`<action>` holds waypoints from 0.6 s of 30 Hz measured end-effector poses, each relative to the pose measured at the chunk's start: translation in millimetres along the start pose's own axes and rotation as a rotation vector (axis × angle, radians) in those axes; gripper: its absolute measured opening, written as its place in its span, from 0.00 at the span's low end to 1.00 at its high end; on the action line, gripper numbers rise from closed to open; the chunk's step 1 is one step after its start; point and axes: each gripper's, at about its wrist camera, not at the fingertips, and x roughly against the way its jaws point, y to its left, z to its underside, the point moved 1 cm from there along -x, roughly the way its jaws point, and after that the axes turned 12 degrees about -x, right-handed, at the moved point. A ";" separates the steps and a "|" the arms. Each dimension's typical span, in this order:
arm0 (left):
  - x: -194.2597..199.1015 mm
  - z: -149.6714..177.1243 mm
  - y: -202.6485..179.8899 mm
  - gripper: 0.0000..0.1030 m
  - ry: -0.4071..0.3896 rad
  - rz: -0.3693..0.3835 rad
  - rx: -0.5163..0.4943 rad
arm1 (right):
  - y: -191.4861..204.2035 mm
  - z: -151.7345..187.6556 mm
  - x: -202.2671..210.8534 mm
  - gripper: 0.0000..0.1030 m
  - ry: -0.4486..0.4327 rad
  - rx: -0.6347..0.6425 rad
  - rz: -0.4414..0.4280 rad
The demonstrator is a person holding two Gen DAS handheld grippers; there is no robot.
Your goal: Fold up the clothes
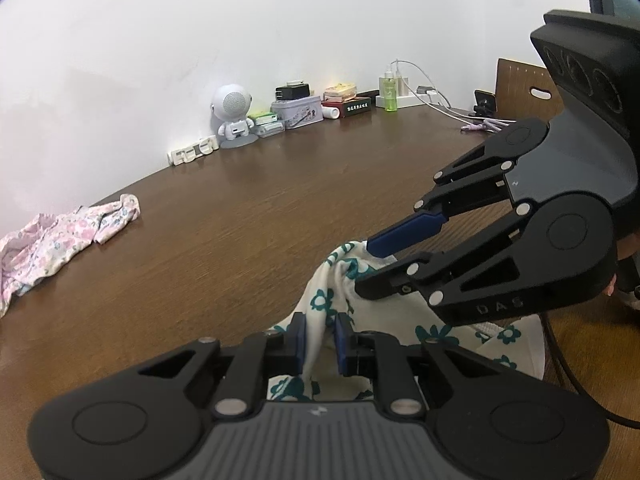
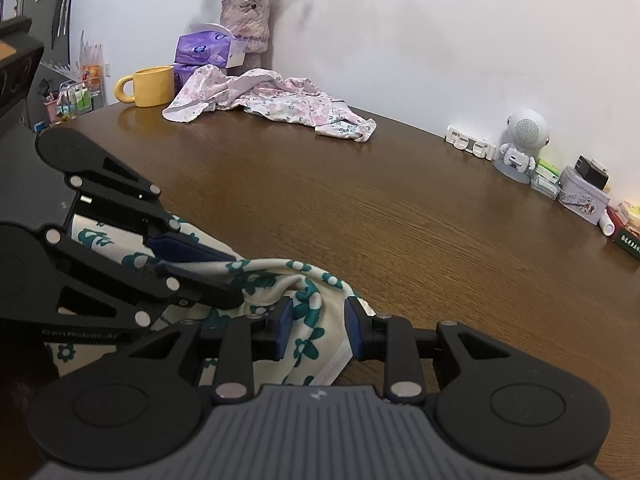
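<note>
A white garment with teal flowers (image 1: 320, 304) (image 2: 276, 276) lies bunched at the near edge of the brown table (image 1: 260, 220). In the left wrist view my left gripper (image 1: 321, 346) is shut on a taut strip of it. My right gripper (image 1: 364, 270) comes in from the right and pinches a raised fold just beyond. The right wrist view shows my right gripper (image 2: 320, 328) closed around a thick bunch of the cloth, with the left gripper (image 2: 236, 276) clamped on the fabric beside it. A second, pink floral garment (image 1: 60, 240) (image 2: 280, 100) lies crumpled at the far side.
Along the wall stand a white astronaut figure (image 1: 234, 116) (image 2: 522, 140), small boxes and a tin (image 1: 298, 112), a green bottle (image 1: 390, 88) and cables (image 1: 480, 122). A yellow mug (image 2: 150, 86), tissue packs (image 2: 208, 50) and a vase (image 2: 248, 24) sit behind the pink garment.
</note>
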 end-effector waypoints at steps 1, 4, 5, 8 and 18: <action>0.1 0.0 -0.5 0.13 0.000 0.001 -0.009 | 2.3 0.1 0.3 0.27 0.001 0.007 0.004; 0.6 0.1 -2.0 0.12 -0.002 0.004 -0.036 | 7.3 -1.6 1.4 0.27 -0.001 0.019 0.023; 0.7 0.2 -2.5 0.12 -0.002 0.005 -0.045 | 7.2 -2.9 2.3 0.27 -0.001 0.007 0.023; 1.2 0.3 -4.0 0.12 -0.003 0.008 -0.072 | 5.2 -6.4 5.5 0.27 -0.001 -0.034 0.024; 5.4 -2.9 4.6 0.16 -0.001 0.067 -0.127 | 12.7 -9.3 13.4 0.27 -0.023 -0.195 0.093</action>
